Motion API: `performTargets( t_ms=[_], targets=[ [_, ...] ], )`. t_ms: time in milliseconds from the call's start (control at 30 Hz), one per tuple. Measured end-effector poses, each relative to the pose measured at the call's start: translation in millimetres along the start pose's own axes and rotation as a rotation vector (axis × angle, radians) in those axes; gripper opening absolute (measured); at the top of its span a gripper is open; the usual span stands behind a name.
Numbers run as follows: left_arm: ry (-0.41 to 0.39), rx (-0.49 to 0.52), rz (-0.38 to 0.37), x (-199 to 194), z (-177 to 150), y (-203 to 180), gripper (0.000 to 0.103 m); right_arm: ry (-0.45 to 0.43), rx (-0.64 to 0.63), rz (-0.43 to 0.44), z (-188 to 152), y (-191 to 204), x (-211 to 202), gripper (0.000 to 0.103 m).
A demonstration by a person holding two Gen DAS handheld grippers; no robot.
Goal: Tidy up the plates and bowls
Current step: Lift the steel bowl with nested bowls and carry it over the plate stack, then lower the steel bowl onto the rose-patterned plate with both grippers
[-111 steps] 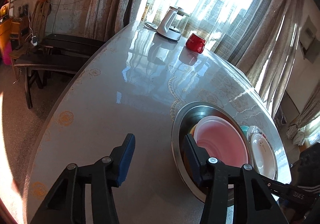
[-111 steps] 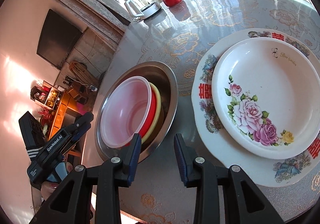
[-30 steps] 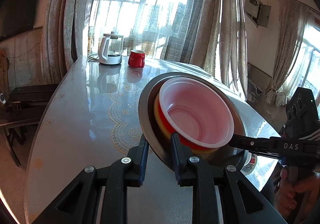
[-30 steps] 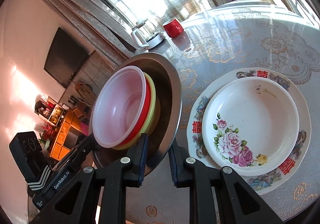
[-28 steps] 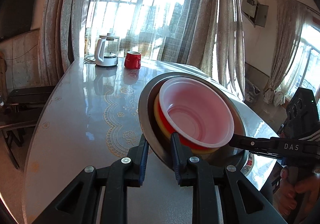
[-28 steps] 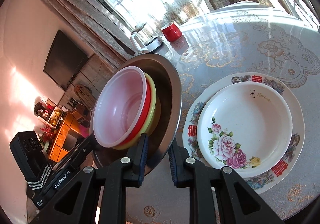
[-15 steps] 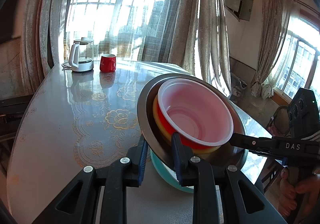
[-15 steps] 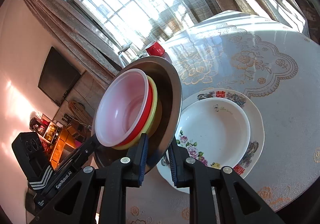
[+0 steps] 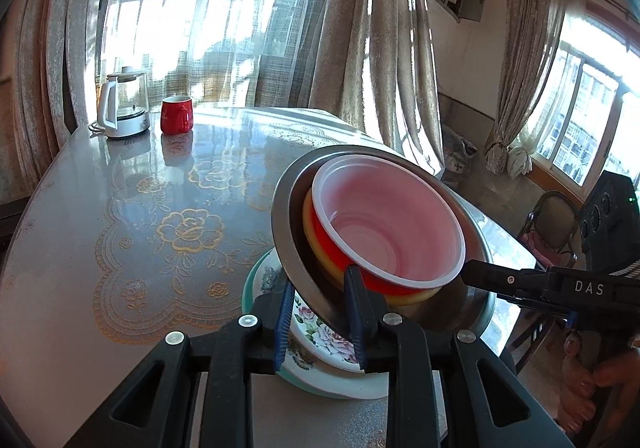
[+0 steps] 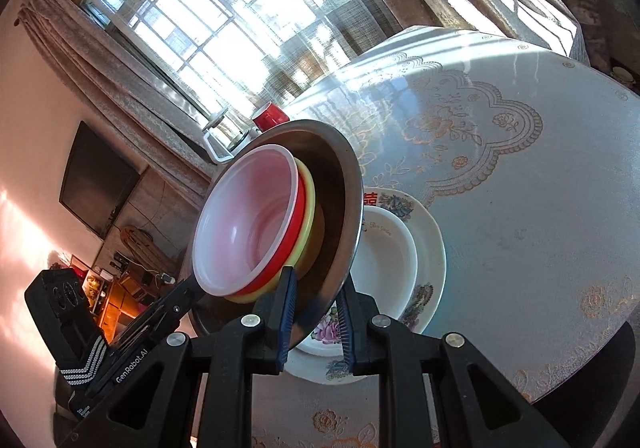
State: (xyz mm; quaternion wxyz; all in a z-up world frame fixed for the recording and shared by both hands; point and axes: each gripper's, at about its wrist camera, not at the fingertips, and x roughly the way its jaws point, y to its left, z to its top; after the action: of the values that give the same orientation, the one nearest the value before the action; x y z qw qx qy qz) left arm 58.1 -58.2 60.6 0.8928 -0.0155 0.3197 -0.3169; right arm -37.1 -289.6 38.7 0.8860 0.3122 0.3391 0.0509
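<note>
Both the left gripper (image 9: 320, 312) and right gripper (image 10: 314, 318) clamp the steel basin (image 9: 288, 232) rim above the plates (image 10: 428, 260); tilting could spill its stacked bowls (image 9: 384, 224).

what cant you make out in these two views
- Steel basin, both views: its underside, so any gap above the flowered plates is unknown.
- Yellow bowl, both views: inside hidden by nested red and pink bowls.
- Red mug, right wrist view: lower part behind the basin.

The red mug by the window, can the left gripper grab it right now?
Probably not. The left gripper is shut on the rim of the big steel bowl of stacked plastic bowls, and the red mug stands far across the table beside the kettle.
</note>
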Motion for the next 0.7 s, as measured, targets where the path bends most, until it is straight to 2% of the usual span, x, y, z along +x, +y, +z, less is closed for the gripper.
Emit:
performTargets(
  t_ms=[700],
  targets=[
    [0.076,-0.029,0.012,28,-18,-9,0.026,0.043,0.065,-0.053,0,-18,19,0.02]
  ],
)
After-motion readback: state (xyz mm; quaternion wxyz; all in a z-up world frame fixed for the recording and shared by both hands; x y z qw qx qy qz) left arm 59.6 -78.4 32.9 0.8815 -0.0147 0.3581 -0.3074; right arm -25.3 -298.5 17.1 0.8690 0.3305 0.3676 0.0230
